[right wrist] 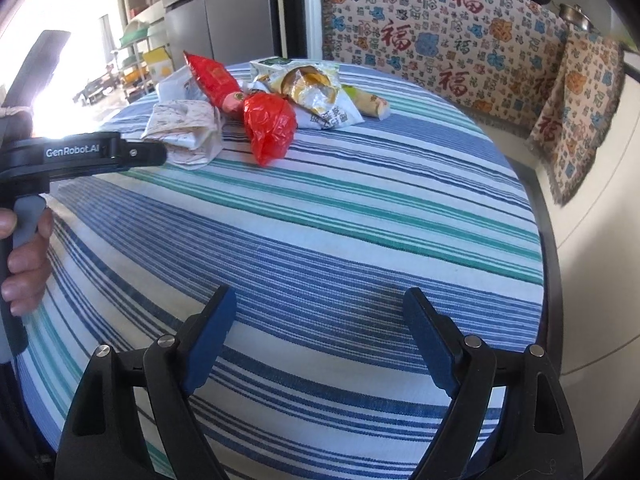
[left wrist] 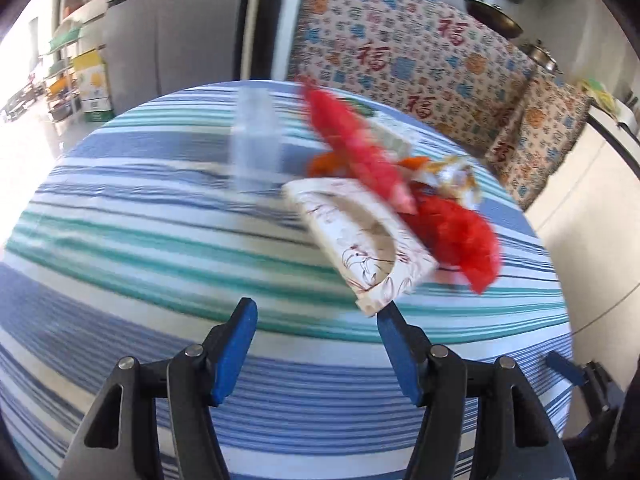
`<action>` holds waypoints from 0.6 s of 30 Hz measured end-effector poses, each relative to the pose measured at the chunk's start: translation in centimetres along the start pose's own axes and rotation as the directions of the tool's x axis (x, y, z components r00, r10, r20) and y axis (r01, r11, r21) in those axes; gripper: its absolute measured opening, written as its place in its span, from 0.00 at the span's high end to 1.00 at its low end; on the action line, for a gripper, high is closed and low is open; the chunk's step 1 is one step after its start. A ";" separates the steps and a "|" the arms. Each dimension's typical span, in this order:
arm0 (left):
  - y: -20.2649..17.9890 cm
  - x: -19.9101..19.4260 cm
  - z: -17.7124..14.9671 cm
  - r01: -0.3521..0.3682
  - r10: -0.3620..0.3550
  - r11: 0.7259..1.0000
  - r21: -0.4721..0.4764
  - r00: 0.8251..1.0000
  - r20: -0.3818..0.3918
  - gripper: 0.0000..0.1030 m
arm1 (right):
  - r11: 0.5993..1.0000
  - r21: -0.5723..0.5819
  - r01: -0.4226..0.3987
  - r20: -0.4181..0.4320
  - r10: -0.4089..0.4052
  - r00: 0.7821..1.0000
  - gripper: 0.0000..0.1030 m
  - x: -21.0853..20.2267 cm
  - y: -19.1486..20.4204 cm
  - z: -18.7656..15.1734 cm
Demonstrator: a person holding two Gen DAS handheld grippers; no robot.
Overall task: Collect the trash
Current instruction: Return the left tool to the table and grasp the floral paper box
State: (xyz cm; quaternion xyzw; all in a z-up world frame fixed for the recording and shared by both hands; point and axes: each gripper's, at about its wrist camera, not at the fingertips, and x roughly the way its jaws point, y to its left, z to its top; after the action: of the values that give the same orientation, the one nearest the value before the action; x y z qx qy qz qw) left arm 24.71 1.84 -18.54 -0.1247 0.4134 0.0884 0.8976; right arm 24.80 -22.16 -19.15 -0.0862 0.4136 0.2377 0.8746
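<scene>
A pile of trash lies at the far side of the round table with the striped cloth (right wrist: 360, 220): a crushed paper cup (right wrist: 188, 124), a red wrapper (right wrist: 212, 76), a red plastic bag (right wrist: 268, 124), a torn snack bag (right wrist: 312, 92) and a yellowish tube wrapper (right wrist: 368, 104). My right gripper (right wrist: 320, 298) stands open over bare cloth, well short of the pile. The left wrist view is blurred. My left gripper (left wrist: 317, 308) is open with nothing between its fingers. The paper cup (left wrist: 360, 240) lies just beyond its right fingertip, with the red bag (left wrist: 452, 232) behind it. A clear plastic cup (left wrist: 256, 140) stands further left.
A person's hand (right wrist: 24, 256) holds the left gripper's handle (right wrist: 80, 156) at the left edge. A bench with a patterned cover (right wrist: 440, 40) runs behind and to the right of the table. A grey fridge (right wrist: 224, 12) and shelves (right wrist: 136, 40) stand at the back left.
</scene>
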 end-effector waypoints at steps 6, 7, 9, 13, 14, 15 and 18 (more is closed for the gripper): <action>3.6 -1.3 -0.6 0.009 -0.008 0.998 0.060 1.000 -0.011 0.39 | 1.000 -0.005 0.003 -0.002 -0.003 1.000 0.13 0.0 0.3 -0.1; 3.5 -1.7 -0.6 0.055 -0.055 0.996 0.074 0.998 -0.002 0.38 | 1.000 -0.006 0.005 0.001 -0.004 1.000 0.13 0.0 0.4 -0.1; 2.7 -2.6 -0.5 0.096 -0.099 0.990 0.104 0.995 0.028 0.38 | 1.000 -0.004 0.005 0.004 -0.005 1.000 0.12 0.0 0.6 -0.2; -1.3 -3.3 0.4 0.090 -0.108 0.967 0.239 0.992 0.066 0.29 | 1.000 -0.003 0.006 0.011 -0.006 1.000 0.10 0.1 0.7 -0.2; -2.7 -3.0 0.4 0.071 -0.094 0.955 0.289 0.993 0.065 0.29 | 1.000 -0.002 0.006 0.011 -0.006 1.000 0.10 0.1 0.7 -0.2; -3.8 -2.4 0.6 0.044 -0.069 0.942 0.332 0.995 0.064 0.29 | 1.000 -0.001 0.006 0.010 -0.006 1.000 0.10 0.2 0.7 -0.2; -5.3 0.2 1.0 -0.049 0.030 0.921 0.386 0.998 0.055 0.29 | 1.000 -0.001 0.005 0.009 -0.005 1.000 0.10 0.2 0.8 -0.2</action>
State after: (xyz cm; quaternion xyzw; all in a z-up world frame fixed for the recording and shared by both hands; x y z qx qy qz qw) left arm 26.93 -2.88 -17.21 0.0658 0.4033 0.0261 0.9123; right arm 24.42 -21.49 -19.36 -0.0865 0.4092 0.2361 0.8771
